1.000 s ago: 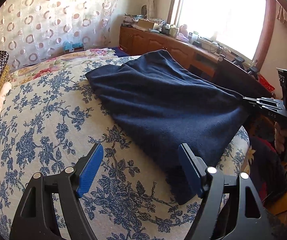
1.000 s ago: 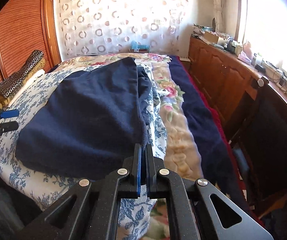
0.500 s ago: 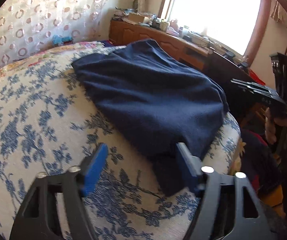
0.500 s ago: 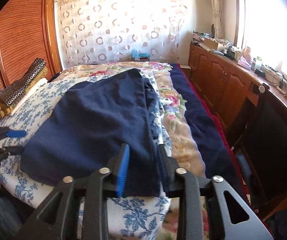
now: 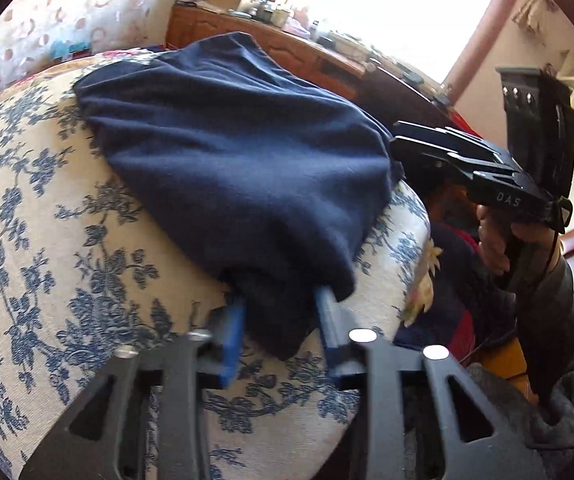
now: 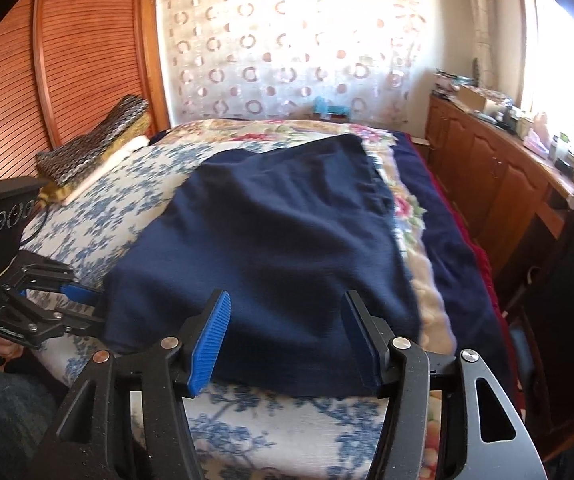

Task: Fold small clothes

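A navy blue garment (image 5: 239,168) lies spread on the blue-flowered bedspread (image 5: 47,240). My left gripper (image 5: 279,320) is at its near corner, which hangs over the bed's edge. Its jaws are closing, and the bunched corner fills the gap between the blue pads. The right wrist view has this gripper (image 6: 91,308) at the left, tips on the garment's (image 6: 287,232) corner. My right gripper (image 6: 287,332) is at the other near corner. Its jaws are opening, and the pads stand wide apart over the hem without pressing it. From the left wrist view the right gripper (image 5: 397,144) reaches in from the right.
Folded patterned cushions (image 6: 95,140) are stacked at the bed's far left beside a slatted wooden wardrobe (image 6: 67,60). A wooden cabinet (image 6: 487,184) with clutter runs under the window on the right. A dark chair (image 6: 567,280) stands close to the bed's right side.
The left jaws narrowed from wide apart onto the garment's near corner. The right jaws went from shut to wide apart. Both grippers dipped closer to the cloth.
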### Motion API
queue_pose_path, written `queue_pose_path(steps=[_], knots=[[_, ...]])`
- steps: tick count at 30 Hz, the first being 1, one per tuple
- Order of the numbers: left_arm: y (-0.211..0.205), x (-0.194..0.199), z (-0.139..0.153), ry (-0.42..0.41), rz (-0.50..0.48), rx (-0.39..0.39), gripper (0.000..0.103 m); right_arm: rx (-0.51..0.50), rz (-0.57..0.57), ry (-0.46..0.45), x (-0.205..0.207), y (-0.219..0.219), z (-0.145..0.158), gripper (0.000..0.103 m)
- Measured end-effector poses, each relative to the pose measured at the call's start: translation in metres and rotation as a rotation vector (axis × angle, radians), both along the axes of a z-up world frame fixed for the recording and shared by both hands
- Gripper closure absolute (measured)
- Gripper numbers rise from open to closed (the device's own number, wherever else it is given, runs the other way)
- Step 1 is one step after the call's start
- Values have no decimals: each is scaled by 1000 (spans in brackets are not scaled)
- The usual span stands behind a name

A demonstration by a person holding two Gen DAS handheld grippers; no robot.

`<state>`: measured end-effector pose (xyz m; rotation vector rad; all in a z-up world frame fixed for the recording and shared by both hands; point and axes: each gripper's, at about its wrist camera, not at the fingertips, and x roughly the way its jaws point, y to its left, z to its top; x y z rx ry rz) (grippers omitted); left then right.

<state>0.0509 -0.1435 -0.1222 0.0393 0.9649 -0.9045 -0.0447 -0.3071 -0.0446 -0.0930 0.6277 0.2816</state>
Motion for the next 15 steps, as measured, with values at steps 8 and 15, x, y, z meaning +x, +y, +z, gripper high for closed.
queue_pose_path(steps=[8,15], knots=[[-3,5,57,-113,42,-98,98,-3,91,-18,-4,4,6,30],[-18,29,88,-153,66,-131,98,-21,139,-31,-9,4,1,25]])
